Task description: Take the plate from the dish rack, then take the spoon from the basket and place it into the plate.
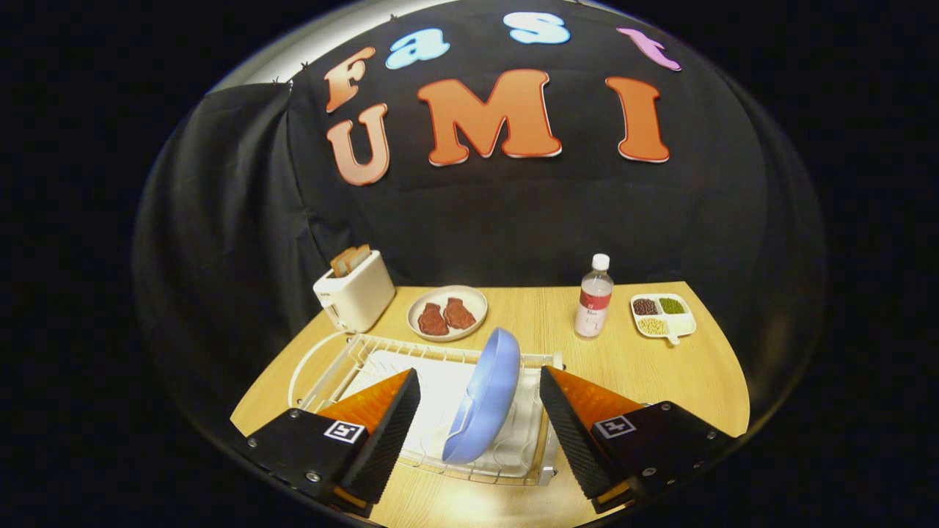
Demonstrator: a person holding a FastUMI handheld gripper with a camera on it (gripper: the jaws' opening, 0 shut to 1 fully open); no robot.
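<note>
A blue plate [484,396] stands on edge in the white wire dish rack [367,352], leaning slightly. My gripper [480,407] is open, its two orange and black fingers [389,422] spread wide on either side of the plate without touching it. The plate's lower rim sits between the fingers, and its upper rim rises beyond the fingertips. The rack lies on the wooden table directly below the fingers.
A white toaster [356,293] with bread slices stands at the table's back left. Beyond the rack sits a pale plate with two pieces of meat [447,314]. A water bottle [594,297] and a divided dish of beans [662,315] stand at the back right.
</note>
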